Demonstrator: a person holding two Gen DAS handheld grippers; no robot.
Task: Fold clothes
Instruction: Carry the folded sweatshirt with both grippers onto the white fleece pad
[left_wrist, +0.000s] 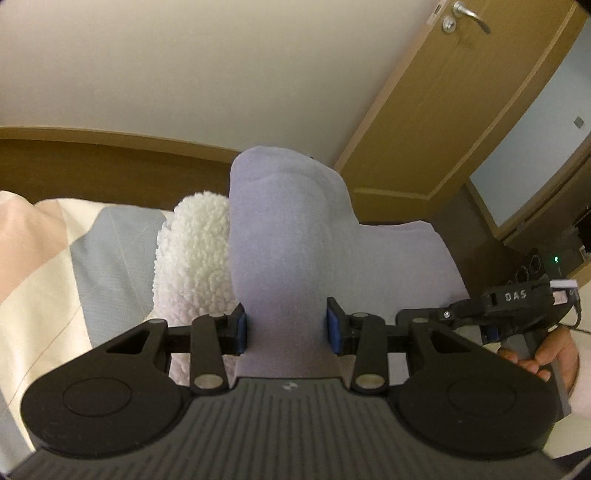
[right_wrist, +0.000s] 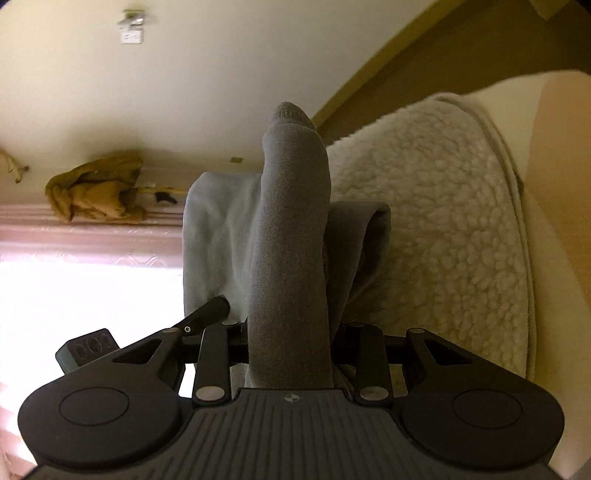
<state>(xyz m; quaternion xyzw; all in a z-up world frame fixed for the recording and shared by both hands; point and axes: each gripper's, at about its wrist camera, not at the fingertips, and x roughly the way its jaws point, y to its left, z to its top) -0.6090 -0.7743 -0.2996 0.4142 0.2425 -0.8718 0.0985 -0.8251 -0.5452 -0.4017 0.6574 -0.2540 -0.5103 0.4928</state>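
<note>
- Grey fleece garment (left_wrist: 288, 236): held off the bed between both tools, a thick fold of it rising upright ahead of each camera; the lavender-grey tone in the left wrist view and the darker grey (right_wrist: 291, 236) in the right wrist view appear to be the same cloth under different light
- Left gripper (left_wrist: 287, 326): blue pads (left_wrist: 241, 326) set at a middling width with the fold standing between them; the cloth fills the gap and seems pinched, though firm contact on the right-hand pad is not certain
- Right gripper (right_wrist: 290, 332): fingers drawn in against a rolled column of the garment, which passes between them and stands well above; judged to be gripping it
- Right gripper as seen from the left wrist view (left_wrist: 517, 299): close at the right, the person's hand (left_wrist: 550, 350) on its handle; the two tools sit near each other, which suggests one edge has been brought to meet another to form a fold
- White sherpa blanket (right_wrist: 436, 229): lies directly behind and beside the garment, also visible at (left_wrist: 195, 254); it is not held
- Bed cover (left_wrist: 55, 258): pale blocks of cream, pink and blue-grey under the work, serving as the laying surface
- Door (left_wrist: 461, 92) and wooden headboard (left_wrist: 110, 158) beyond; a brown jacket (right_wrist: 99, 192) lies well apart
- Judgement: fold in progress, garment not yet laid flat; risk is bulky fleece slipping from the pads
</note>
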